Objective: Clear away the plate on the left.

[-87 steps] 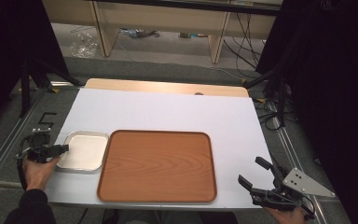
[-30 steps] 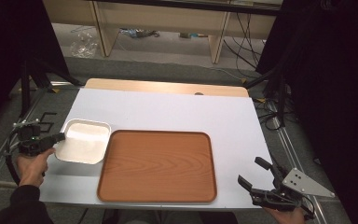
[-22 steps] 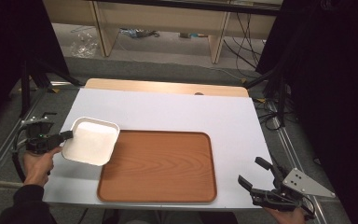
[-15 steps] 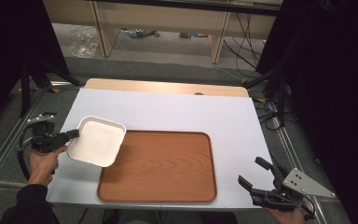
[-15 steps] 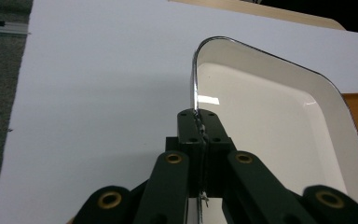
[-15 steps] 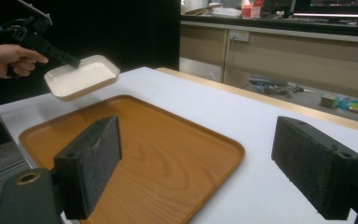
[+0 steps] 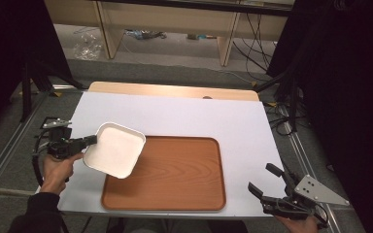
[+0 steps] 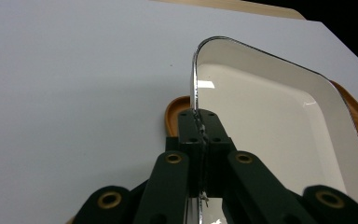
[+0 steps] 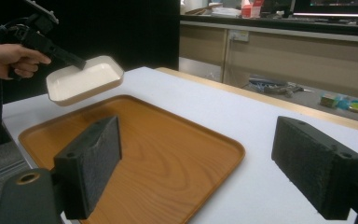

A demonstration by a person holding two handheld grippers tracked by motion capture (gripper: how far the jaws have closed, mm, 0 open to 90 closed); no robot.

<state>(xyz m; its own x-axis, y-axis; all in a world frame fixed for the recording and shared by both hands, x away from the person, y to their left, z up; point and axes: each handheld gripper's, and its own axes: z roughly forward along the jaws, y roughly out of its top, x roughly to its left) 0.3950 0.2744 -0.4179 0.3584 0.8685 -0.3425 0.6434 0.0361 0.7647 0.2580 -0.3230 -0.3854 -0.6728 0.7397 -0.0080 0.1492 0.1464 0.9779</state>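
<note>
White rectangular dish: held in the air, tilted, over the near-left corner of the wooden tray, rim pinched in left gripper fingers. Right gripper: fingers wide, empty, near-right bench edge.

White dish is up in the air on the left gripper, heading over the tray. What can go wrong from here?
1. The left gripper pinches only the thin rim of the white dish at one edge, so the dish may swing or slip out.
2. The dish hangs tilted over the corner of the wooden tray; its low edge might clip the tray's raised rim on the way down.
3. The right gripper sits open at the table's near right edge, too far off to steady anything.
</note>
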